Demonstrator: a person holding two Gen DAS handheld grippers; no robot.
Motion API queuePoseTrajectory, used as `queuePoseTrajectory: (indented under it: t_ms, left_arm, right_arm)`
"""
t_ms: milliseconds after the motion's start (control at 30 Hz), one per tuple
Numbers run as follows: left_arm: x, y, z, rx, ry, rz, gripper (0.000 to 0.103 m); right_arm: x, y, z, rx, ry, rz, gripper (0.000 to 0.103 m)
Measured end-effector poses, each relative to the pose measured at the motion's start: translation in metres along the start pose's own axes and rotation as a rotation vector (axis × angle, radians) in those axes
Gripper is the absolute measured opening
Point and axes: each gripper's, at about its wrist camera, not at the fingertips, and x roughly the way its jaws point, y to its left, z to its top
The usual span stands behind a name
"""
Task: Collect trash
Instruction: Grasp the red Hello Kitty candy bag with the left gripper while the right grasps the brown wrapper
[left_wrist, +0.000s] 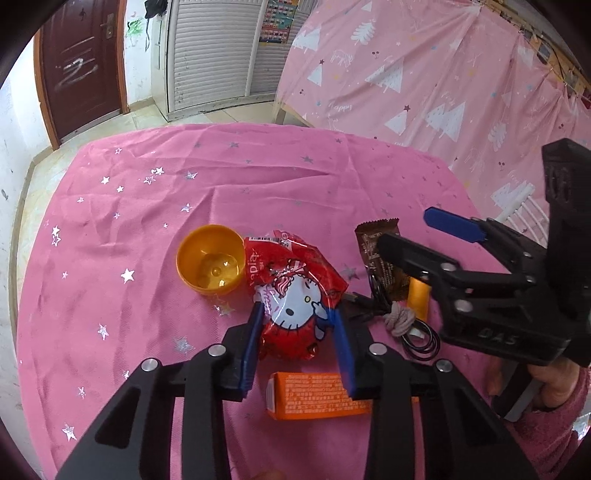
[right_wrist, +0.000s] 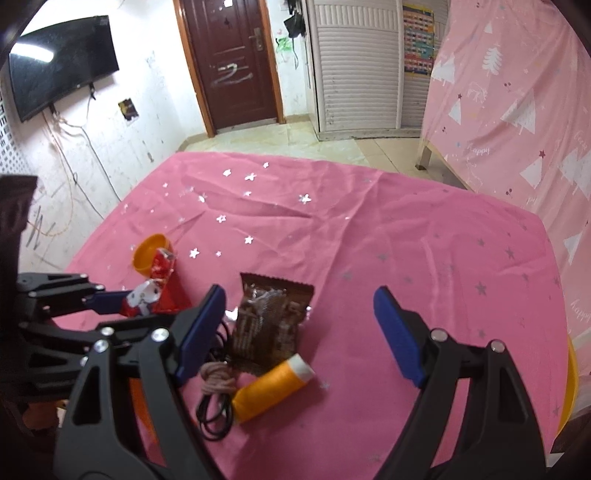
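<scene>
A crumpled red snack wrapper (left_wrist: 295, 280) with a white cat face lies on the pink starred tablecloth (left_wrist: 147, 221). My left gripper (left_wrist: 297, 317) has a blue pad pressed on each side of it. In the right wrist view the same wrapper (right_wrist: 147, 291) sits at the tip of the left gripper's blue finger (right_wrist: 107, 297). My right gripper (right_wrist: 299, 291) stands open over a brown wrapper (right_wrist: 269, 325) and an orange thread spool (right_wrist: 273, 387), touching neither. From the left wrist view, the right gripper (left_wrist: 406, 227) hovers above the brown wrapper (left_wrist: 376, 254).
An orange plastic cup half (left_wrist: 210, 264) lies beside the red wrapper. An orange box (left_wrist: 314, 397) sits under the left fingers. Black rings (right_wrist: 218, 417) and a beige cord knot (right_wrist: 218, 380) lie by the spool. A yellow rim (right_wrist: 570, 384) shows at the right edge. A pink-sleeved hand (left_wrist: 554, 387) holds the right gripper.
</scene>
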Motion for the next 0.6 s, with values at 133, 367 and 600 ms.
queuePoseTrajectory:
  t_ms: [133, 367, 600]
  left_arm:
    - [-0.003, 0.002, -0.001, 0.008, -0.005, -0.008, 0.030]
    - [-0.004, 0.008, -0.004, 0.006, -0.009, -0.014, 0.030]
    - [-0.007, 0.008, -0.005, 0.008, -0.013, -0.012, 0.030]
  right_arm:
    - [0.009, 0.000, 0.002, 0.000, 0.023, -0.021, 0.056]
    - [0.012, 0.017, 0.000, -0.049, 0.061, -0.013, 0.053]
    - [0.013, 0.026, -0.007, -0.085, 0.052, -0.048, 0.039]
